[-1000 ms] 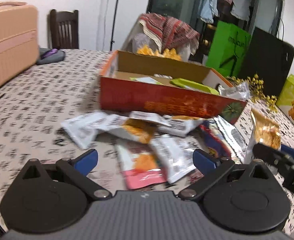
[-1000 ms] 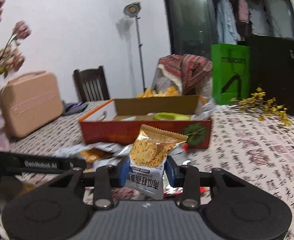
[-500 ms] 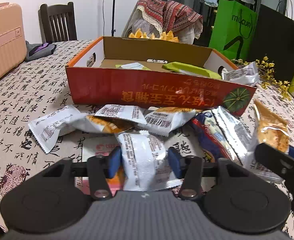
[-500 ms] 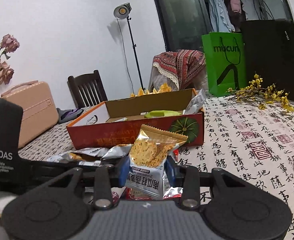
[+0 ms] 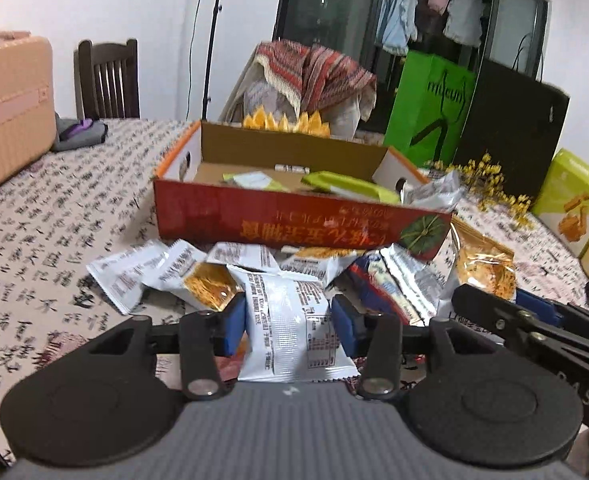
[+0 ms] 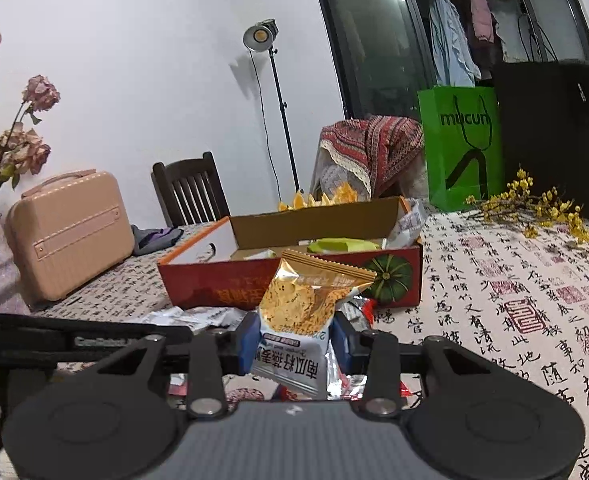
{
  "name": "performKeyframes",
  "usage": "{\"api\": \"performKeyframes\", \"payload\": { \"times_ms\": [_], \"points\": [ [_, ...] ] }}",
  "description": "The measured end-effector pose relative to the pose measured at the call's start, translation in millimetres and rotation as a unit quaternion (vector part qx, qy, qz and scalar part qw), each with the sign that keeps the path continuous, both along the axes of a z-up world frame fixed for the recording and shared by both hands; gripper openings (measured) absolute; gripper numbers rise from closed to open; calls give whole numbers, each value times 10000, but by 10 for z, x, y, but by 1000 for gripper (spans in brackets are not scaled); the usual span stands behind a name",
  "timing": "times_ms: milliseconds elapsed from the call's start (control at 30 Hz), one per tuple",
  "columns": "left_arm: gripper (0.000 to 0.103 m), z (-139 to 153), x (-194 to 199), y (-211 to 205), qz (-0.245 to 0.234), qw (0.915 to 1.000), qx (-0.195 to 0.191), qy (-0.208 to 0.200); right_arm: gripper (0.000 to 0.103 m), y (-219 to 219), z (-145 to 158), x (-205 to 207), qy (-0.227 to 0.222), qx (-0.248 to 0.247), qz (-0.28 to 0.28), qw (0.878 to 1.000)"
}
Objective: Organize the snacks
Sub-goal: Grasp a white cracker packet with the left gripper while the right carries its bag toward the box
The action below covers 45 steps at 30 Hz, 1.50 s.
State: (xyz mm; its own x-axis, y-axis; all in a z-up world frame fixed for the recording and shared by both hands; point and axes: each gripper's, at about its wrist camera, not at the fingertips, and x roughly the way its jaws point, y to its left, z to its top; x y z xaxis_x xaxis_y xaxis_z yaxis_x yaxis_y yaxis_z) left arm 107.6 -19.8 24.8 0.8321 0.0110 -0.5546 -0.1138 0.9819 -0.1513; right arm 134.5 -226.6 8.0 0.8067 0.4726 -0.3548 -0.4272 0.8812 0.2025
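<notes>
Left tool (image 5: 288,322) clamped on white packet (image 5: 290,328), right tool (image 6: 292,340) gripping gold packet (image 6: 306,304), red box (image 5: 294,220) ahead.

On the table (image 5: 34,240) stands one open cardboard box (image 5: 294,224). One suitcase (image 6: 70,232) stands at the left edge. Two grippers each hold one snack packet. At the far edge stand one green bag (image 6: 460,148) and one black bag (image 6: 550,132). One chair (image 6: 190,188) stands behind the table.
</notes>
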Motion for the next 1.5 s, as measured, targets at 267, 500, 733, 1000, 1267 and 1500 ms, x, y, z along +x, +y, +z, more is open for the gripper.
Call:
{"api": "performKeyframes", "payload": {
  "times_ms": [267,500,733,1000,1267,1500],
  "points": [
    [47,331,-186,57,2,9991,-14,-435,38,30,201,-129,-252,147,11,9996],
    [47,605,-207,101,69,9974,57,-710,38,95,370,-36,-350,278,16,9990],
    [47,768,20,164,-11,9959,-48,-905,38,94,544,195,-388,315,-104,9987],
    [47,765,405,260,-55,9950,-145,-982,38,169,618,602,-382,209,-186,9989],
    [47,692,817,419,-52,9962,-188,-853,38,351,576,1097,-166,53,-222,9996],
    [47,586,1178,550,6,9970,-255,-729,38,513,553,1505,-24,-103,-217,9997]
  ]
}}
